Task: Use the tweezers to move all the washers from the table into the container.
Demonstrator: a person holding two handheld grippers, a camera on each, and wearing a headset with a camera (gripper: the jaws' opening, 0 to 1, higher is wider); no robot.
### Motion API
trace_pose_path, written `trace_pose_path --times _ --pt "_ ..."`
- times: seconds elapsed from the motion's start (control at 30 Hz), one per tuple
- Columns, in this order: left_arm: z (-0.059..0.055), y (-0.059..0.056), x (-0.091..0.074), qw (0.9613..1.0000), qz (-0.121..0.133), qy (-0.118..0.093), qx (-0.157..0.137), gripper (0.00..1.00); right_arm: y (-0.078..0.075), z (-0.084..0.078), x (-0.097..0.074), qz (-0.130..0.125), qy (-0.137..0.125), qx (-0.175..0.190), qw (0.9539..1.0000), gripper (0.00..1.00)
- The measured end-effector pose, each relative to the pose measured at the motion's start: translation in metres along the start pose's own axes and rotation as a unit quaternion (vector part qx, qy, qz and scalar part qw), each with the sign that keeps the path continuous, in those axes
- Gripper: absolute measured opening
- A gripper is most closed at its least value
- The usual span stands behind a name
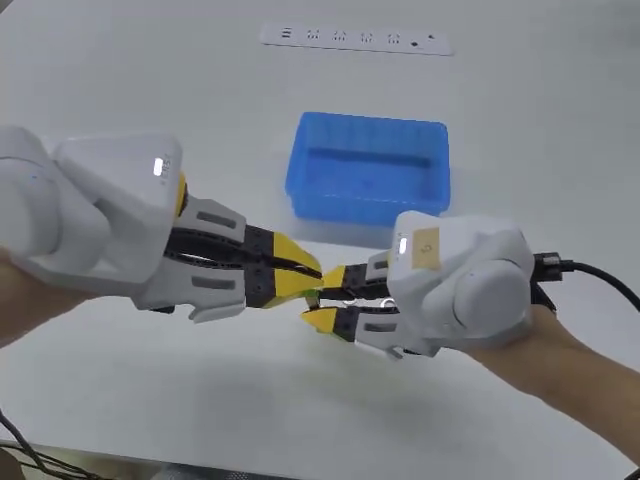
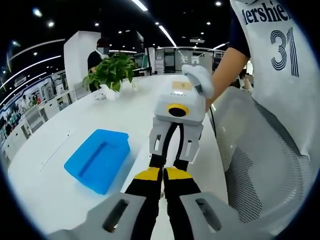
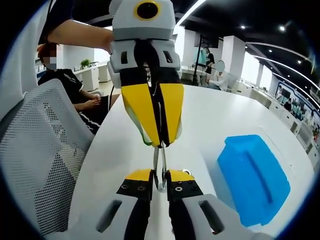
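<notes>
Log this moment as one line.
left tool shut on tweezers | right tool shut on tweezers | tools tip to tip | blue container beyond them

Blue container point(image 1: 368, 165), silver tweezers point(image 3: 160, 167), white table point(image 1: 150, 80), green plant point(image 2: 111, 72).

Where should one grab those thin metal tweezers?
Probably mid-length, across the two flat arms of the thin silver metal tweezers, coming in from the sides, so that closing the jaws pinches the tips together. The right gripper appears to hold them that way.
</notes>
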State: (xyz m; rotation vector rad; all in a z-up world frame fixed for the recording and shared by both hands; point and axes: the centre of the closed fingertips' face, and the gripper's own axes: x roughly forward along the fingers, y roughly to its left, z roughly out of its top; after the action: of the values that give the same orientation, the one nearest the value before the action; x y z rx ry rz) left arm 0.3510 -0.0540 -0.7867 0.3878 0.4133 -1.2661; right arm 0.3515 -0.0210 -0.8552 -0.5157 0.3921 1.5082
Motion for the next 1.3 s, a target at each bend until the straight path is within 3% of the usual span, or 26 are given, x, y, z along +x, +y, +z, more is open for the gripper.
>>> trace_pose_path --times 0.87,1.3 --pt "0.0012 0.0001 0.0041 0.9999 -0.006 -0.005 -0.007 0.06 -0.0001 -0.0031 -0.0020 0.000 0.002 0.009 1.0000 0.12" --pt "0.0007 0.0008 0.0010 0.9999 -0.005 0.003 -0.009 0.05 0.0000 -0.0021 -0.0028 -0.001 0.006 0.009 0.9999 0.10"
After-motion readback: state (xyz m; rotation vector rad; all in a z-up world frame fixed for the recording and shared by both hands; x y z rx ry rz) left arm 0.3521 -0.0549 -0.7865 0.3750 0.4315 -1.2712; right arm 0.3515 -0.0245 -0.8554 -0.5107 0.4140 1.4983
